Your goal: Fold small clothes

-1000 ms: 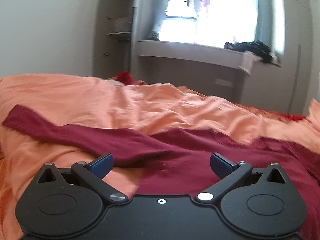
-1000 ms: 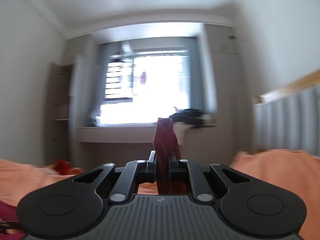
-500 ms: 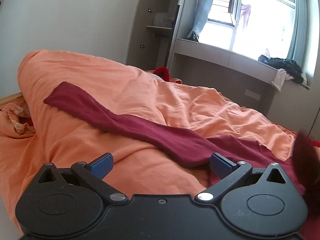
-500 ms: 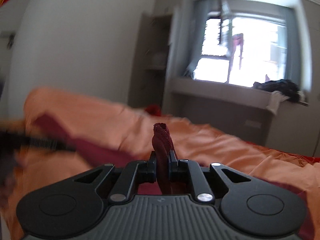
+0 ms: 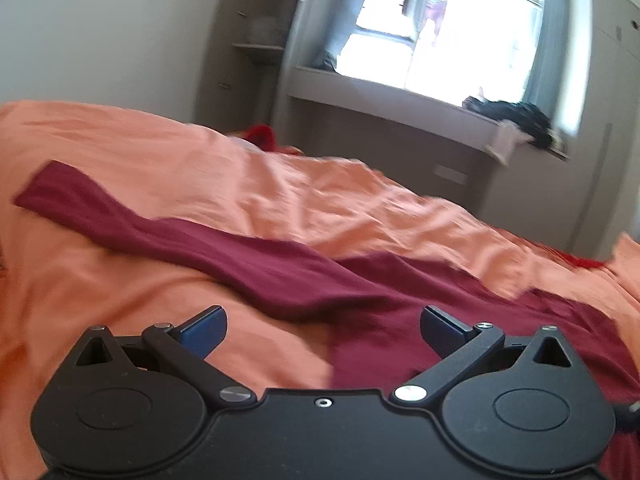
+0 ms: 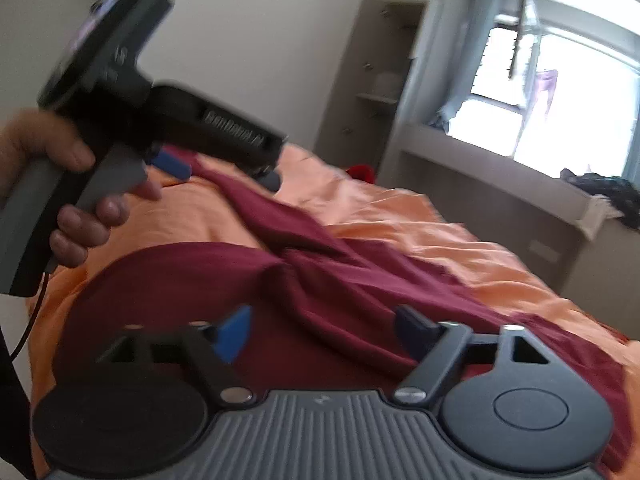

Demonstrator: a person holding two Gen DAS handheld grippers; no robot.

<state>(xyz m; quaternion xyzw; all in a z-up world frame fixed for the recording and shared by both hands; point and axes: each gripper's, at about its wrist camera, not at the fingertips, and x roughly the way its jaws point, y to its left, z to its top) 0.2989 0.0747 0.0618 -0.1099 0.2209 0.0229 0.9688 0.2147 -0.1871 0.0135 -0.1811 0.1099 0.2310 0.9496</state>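
Two tongs, left tongs (image 5: 322, 326) and right tongs (image 6: 326, 330), both spread apart and holding nothing, hover over the maroon garment (image 5: 288, 272) on the orange bed (image 5: 360, 200).

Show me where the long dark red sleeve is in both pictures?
Left wrist view: the dark red sleeve stretches from the upper left down toward the middle, flat on the orange blanket.
Right wrist view: the sleeve runs from the middle up-left, under the left gripper.
Shared landmark: the bright window.
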